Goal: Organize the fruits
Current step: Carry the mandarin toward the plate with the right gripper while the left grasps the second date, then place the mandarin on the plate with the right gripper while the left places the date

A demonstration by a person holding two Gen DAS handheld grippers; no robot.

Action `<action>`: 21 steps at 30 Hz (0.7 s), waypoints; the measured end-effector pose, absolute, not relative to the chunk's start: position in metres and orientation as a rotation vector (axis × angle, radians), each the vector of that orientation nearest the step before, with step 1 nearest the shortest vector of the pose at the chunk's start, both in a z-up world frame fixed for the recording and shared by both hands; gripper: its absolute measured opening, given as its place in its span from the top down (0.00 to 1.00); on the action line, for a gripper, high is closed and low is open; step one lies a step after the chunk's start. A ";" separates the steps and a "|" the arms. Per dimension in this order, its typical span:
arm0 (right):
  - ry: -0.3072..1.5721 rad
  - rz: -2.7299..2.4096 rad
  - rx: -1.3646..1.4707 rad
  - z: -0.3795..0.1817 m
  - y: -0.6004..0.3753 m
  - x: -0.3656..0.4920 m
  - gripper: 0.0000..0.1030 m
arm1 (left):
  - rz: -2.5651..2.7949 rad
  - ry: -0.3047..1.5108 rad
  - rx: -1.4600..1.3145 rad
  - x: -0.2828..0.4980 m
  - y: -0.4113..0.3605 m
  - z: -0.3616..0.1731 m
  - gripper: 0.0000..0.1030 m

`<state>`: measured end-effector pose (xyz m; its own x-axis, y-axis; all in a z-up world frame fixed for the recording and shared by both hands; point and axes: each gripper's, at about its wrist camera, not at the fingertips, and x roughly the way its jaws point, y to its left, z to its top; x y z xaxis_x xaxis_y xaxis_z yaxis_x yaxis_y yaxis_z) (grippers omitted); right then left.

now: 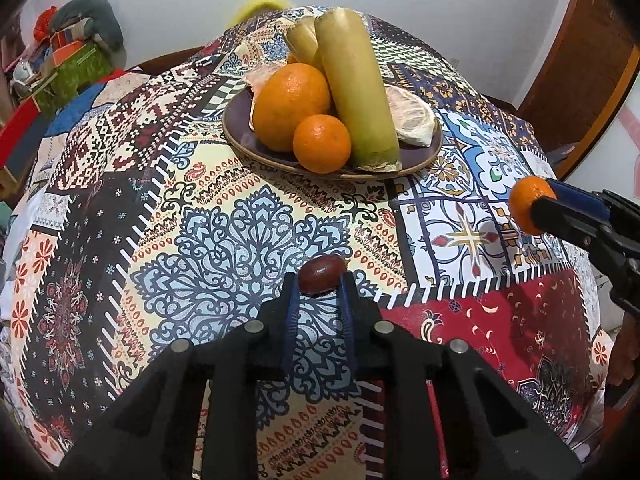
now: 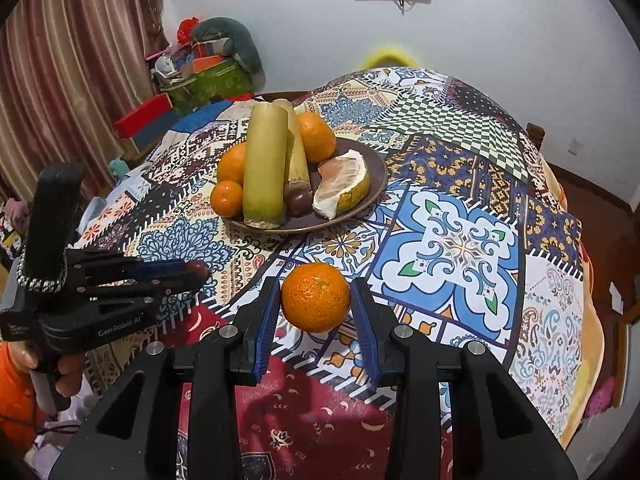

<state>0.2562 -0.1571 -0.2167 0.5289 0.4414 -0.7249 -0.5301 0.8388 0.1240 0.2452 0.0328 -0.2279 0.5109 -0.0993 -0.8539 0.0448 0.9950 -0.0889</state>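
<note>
A dark plate (image 1: 240, 136) (image 2: 378, 172) on the patterned tablecloth holds oranges (image 1: 290, 106) (image 2: 316, 136), two sugarcane pieces (image 1: 358, 88) (image 2: 264, 168), pomelo segments (image 1: 412, 118) (image 2: 344, 184) and a dark round fruit (image 2: 298, 200). My left gripper (image 1: 320, 280) (image 2: 198, 270) is shut on a small dark red jujube (image 1: 322, 274) above the cloth, in front of the plate. My right gripper (image 2: 316, 300) (image 1: 534, 208) is shut on a small orange mandarin (image 2: 316, 296) (image 1: 528, 202), right of the plate and apart from it.
The round table (image 2: 460, 240) fills both views, its edge falling away at the right. A cluttered shelf with boxes (image 2: 200, 72) and a curtain (image 2: 60, 80) stand at the back left. A wooden door (image 1: 580, 60) is at the right.
</note>
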 end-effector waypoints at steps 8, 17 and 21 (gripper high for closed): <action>0.811 0.584 -0.110 -0.210 -0.153 0.264 0.68 | -0.052 0.972 -0.031 0.242 0.038 -0.207 0.81; 0.778 0.583 -0.117 -0.202 -0.145 0.284 0.68 | -0.011 0.908 -0.066 0.258 0.064 -0.181 0.81; 0.767 0.580 -0.131 -0.199 -0.139 0.297 0.68 | 0.002 0.879 -0.070 0.269 0.070 -0.173 0.81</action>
<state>0.2973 -0.1389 -0.1993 0.5734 0.4464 -0.6870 -0.5393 0.8369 0.0937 0.2691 0.0699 -0.1731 0.6378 -0.0271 -0.7697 -0.0308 0.9977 -0.0607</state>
